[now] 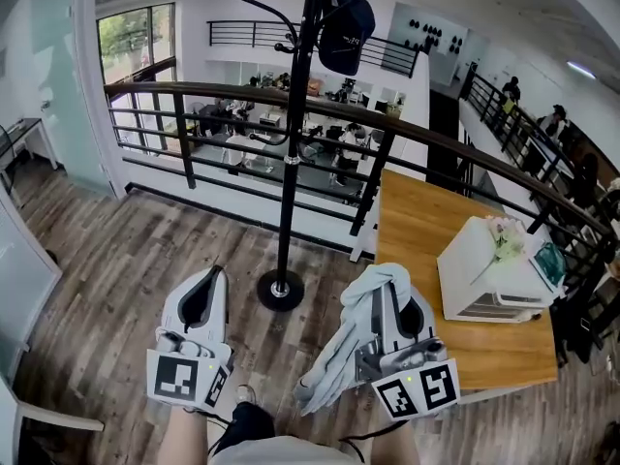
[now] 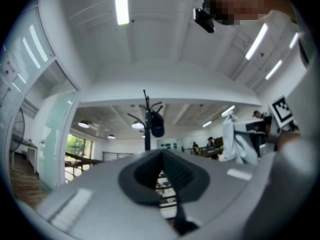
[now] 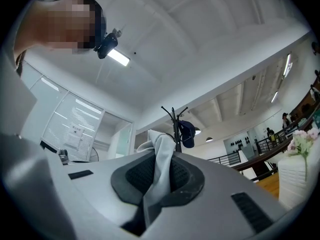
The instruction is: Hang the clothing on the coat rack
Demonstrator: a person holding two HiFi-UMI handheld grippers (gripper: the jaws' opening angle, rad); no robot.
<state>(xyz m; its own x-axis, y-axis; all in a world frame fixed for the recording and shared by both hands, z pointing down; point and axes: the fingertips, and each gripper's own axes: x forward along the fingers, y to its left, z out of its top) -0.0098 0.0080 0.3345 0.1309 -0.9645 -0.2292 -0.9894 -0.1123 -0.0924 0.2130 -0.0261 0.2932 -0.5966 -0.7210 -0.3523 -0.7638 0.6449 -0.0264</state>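
Black metal for the rack (image 1: pixel 291 153), smooth with a slight sheen. Dark blue woven cloth on the cap (image 1: pixel 346 25). Soft pale grey cloth, matt and creased, for the garment (image 1: pixel 334 356). Smooth matt grey plastic on the left gripper (image 1: pixel 209 281) and right gripper (image 1: pixel 389 294), with black ribbed pads inside the fingers (image 3: pixel 136 175). Grey-brown wood planks with a rough-looking grain on the floor (image 1: pixel 107 269). Smooth, warm orange wood on the counter (image 1: pixel 417 226). Dark metal bars under a brown wood top on the railing (image 1: pixel 184 134).
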